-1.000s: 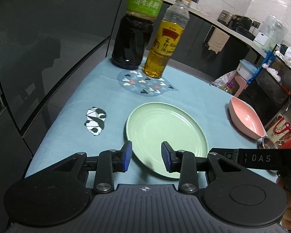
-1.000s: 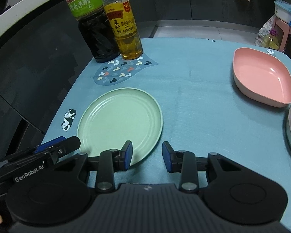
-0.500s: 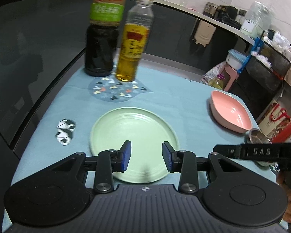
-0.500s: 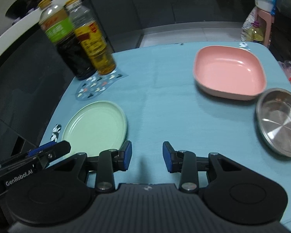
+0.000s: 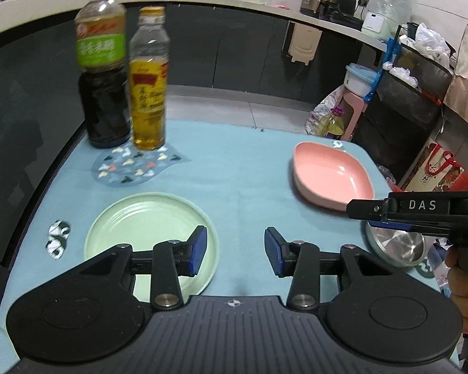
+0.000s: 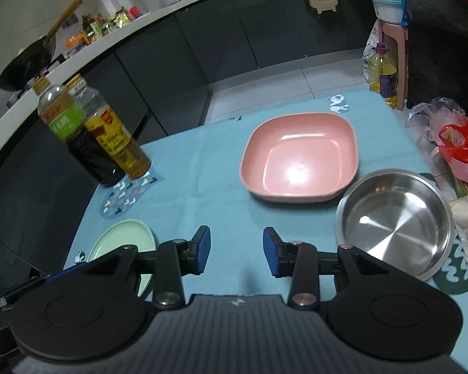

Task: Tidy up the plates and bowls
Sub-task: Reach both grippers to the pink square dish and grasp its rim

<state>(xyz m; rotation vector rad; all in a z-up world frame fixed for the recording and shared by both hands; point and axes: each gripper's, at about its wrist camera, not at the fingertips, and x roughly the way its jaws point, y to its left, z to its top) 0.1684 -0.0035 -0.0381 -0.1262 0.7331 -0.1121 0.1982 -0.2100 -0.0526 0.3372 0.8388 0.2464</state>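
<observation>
Both my grippers hover empty above the blue cloth.
My left gripper and right gripper have just been opening, nothing between them; green plate near-left on the cloth, pink bowl far-right, steel bowl beside it.

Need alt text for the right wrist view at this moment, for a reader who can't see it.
The right claw hangs open and empty above a blue tablecloth, its jaws having just widened. Ahead sit a square pink bowl and, beside it, a round steel bowl. To the left are a green plate and two bottles.
</observation>
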